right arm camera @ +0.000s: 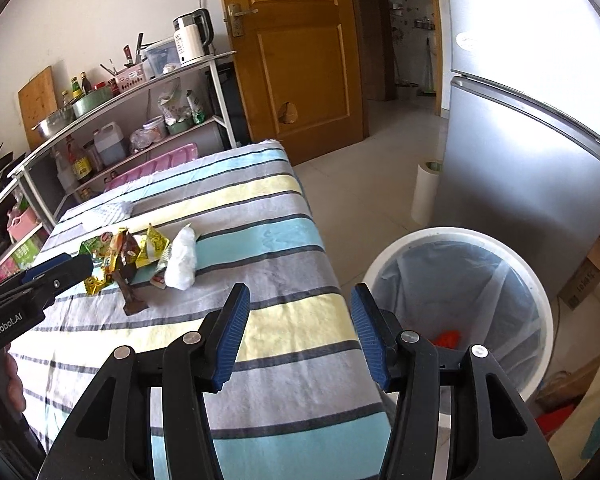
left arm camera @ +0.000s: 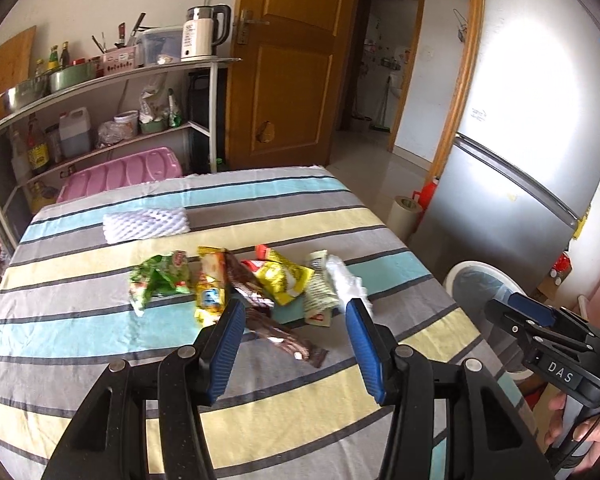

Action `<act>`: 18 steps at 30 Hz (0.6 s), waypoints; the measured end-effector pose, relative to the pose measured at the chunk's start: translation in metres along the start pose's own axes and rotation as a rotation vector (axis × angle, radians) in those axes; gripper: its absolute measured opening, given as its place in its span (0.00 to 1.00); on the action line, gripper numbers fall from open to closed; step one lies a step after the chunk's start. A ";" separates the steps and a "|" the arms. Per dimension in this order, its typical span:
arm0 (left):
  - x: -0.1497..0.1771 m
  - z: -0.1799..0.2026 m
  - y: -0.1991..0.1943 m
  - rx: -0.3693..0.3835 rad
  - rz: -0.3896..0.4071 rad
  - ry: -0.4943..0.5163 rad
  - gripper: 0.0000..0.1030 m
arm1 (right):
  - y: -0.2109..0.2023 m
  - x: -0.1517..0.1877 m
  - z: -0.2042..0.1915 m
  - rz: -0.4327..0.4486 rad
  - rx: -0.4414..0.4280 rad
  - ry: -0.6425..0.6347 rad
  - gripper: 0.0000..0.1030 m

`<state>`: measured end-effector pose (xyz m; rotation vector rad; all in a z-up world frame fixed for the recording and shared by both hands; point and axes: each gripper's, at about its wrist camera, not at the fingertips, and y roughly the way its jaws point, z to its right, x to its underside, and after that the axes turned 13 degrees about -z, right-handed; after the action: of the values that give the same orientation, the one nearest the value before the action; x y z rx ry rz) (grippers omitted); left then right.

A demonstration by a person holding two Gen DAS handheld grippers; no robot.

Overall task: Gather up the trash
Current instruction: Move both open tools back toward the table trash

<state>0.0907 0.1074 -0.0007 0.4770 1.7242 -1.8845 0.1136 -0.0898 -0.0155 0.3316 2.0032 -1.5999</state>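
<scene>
We read "DAS" in white on the body of the right gripper point(left arm camera: 538, 312) where it enters the left wrist view, and "GenRobot.AI" on the side of the left gripper point(right arm camera: 66, 266) in the right wrist view; the print on the wrappers is too small and blurred to read. The left gripper's blue pads point(left arm camera: 226, 350) stand apart with nothing between them, above a brown wrapper point(left arm camera: 276, 324) on the table, and the right gripper's pads point(right arm camera: 230, 338) are likewise spread and empty over the table's near right corner. The trash lies clustered near the middle of the table point(left arm camera: 100, 360): a green wrapper point(left arm camera: 160, 278), an orange-yellow packet point(left arm camera: 210, 284), a yellow packet point(left arm camera: 286, 280), a pale printed sachet point(left arm camera: 320, 292) and a crumpled white tissue point(left arm camera: 346, 280), with a white foam net sleeve point(left arm camera: 146, 224) further back, apart from the rest. Only the right wrist view looks into the white bin point(right arm camera: 540, 280) beside the table, lined with a clear bag and holding something orange-red point(right arm camera: 446, 338); the left view catches just its rim. The table wears a cloth striped grey, pale blue and yellow. Behind it stand a shelf unit point(left arm camera: 100, 80) with a white kettle point(left arm camera: 200, 34), bottles and bowls, a wooden door point(left arm camera: 292, 60), a silver fridge point(left arm camera: 520, 140) and a tiled floor point(right arm camera: 360, 184)
</scene>
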 end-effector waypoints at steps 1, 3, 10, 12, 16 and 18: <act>0.000 -0.008 -0.002 -0.009 0.002 -0.016 0.51 | 0.002 -0.001 -0.005 -0.001 -0.003 -0.009 0.52; 0.001 -0.024 -0.003 -0.004 -0.001 -0.052 0.54 | 0.007 -0.005 -0.016 -0.006 -0.018 -0.037 0.52; 0.002 -0.066 -0.001 -0.033 -0.016 -0.125 0.54 | 0.024 -0.018 -0.048 -0.031 -0.034 -0.116 0.52; 0.005 -0.077 -0.001 -0.047 -0.018 -0.138 0.54 | 0.029 -0.024 -0.056 -0.039 -0.037 -0.136 0.52; 0.003 -0.098 0.003 -0.058 -0.033 -0.170 0.55 | 0.038 -0.038 -0.067 -0.045 -0.044 -0.170 0.52; -0.001 -0.108 0.006 -0.061 -0.043 -0.181 0.56 | 0.045 -0.044 -0.072 -0.063 -0.046 -0.177 0.52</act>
<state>0.0844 0.2141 -0.0178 0.2398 1.6781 -1.8378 0.1539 -0.0029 -0.0181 0.1067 1.9285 -1.5601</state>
